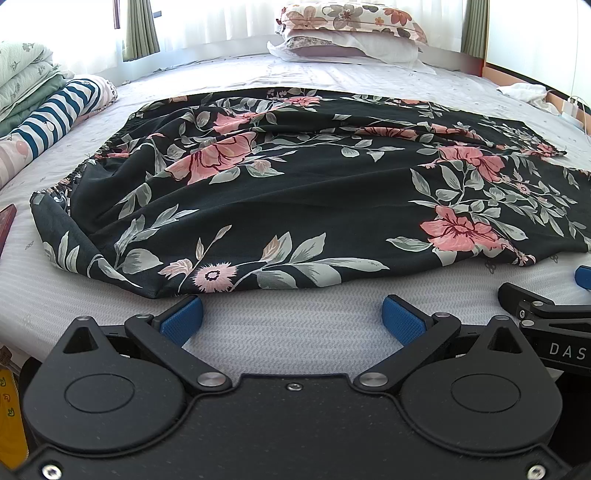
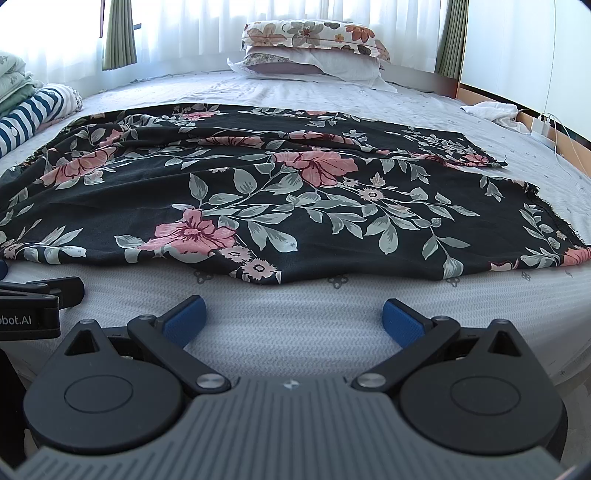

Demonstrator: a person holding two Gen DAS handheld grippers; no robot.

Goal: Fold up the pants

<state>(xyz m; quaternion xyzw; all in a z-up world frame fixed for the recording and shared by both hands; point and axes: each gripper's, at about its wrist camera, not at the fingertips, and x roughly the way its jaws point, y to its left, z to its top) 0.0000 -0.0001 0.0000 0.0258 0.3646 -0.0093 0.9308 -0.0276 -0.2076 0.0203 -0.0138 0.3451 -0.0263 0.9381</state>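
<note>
Black pants with a pink and grey flower print (image 1: 295, 184) lie spread across the bed, waistband at the left, leg hems at the right. They also show in the right wrist view (image 2: 277, 192). My left gripper (image 1: 292, 317) is open and empty, just short of the pants' near edge. My right gripper (image 2: 294, 319) is open and empty, also just short of the near edge. The right gripper's finger shows at the right of the left wrist view (image 1: 524, 299). The left gripper's finger shows at the left of the right wrist view (image 2: 55, 288).
The bed has a pale patterned sheet (image 1: 295, 332). Stacked pillows (image 1: 351, 33) sit at the far end. Folded bedding and a striped cloth (image 1: 55, 110) lie at the left. A white cloth (image 2: 491, 110) and a charger with cable (image 2: 543, 131) sit at the far right edge.
</note>
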